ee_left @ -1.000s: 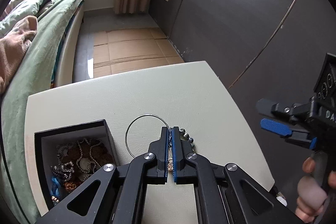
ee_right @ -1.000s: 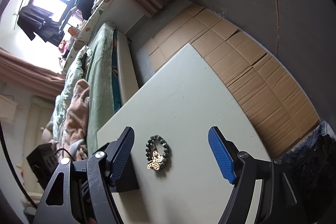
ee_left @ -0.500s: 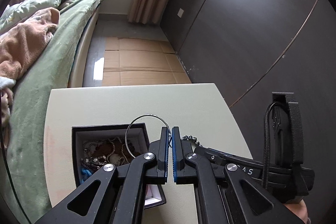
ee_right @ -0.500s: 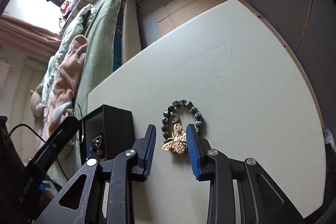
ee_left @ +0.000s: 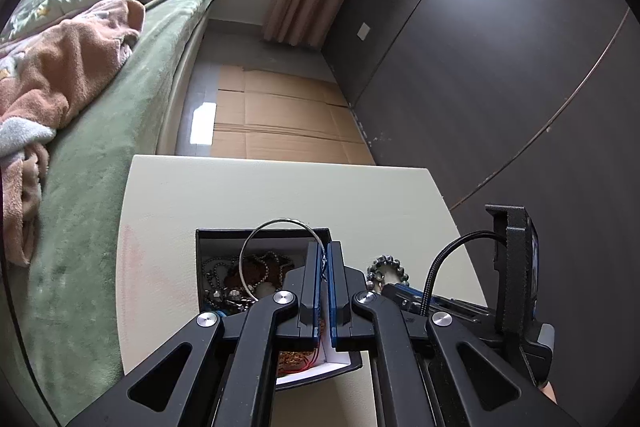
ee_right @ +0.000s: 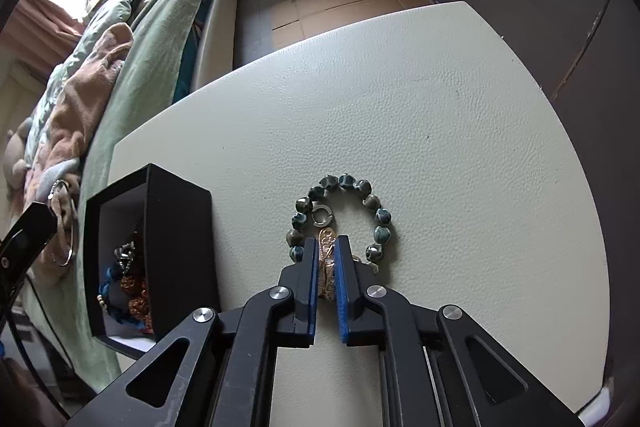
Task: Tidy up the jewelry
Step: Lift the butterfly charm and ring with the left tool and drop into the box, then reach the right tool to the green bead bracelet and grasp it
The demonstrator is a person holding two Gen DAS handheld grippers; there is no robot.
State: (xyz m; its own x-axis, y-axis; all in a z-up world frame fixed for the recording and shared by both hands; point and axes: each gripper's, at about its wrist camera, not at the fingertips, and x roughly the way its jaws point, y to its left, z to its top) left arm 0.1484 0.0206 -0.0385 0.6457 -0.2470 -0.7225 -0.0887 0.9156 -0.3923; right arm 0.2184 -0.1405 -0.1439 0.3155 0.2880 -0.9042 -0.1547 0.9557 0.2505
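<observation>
My left gripper (ee_left: 325, 259) is shut on a thin silver bangle (ee_left: 256, 239) and holds it over the open black jewelry box (ee_left: 224, 233), which holds several necklaces and beads. My right gripper (ee_right: 328, 247) is shut on a gold butterfly brooch (ee_right: 327, 259) lying on the white table, inside a dark green bead bracelet (ee_right: 340, 183). A small silver ring (ee_right: 320, 215) lies inside the bracelet too. The box (ee_right: 176, 227) stands just left of the right gripper. The bangle (ee_right: 66, 223) also shows at the left edge of the right wrist view.
The white leather-textured table (ee_right: 440, 131) has a rounded far edge. A green bed with blankets (ee_left: 100, 99) runs along the left. Cardboard sheets (ee_left: 280, 119) cover the floor beyond the table. A dark wall (ee_left: 500, 47) stands on the right.
My left gripper carried the bangle left from the table to above the box. My right gripper came down around the brooch and closed on it.
</observation>
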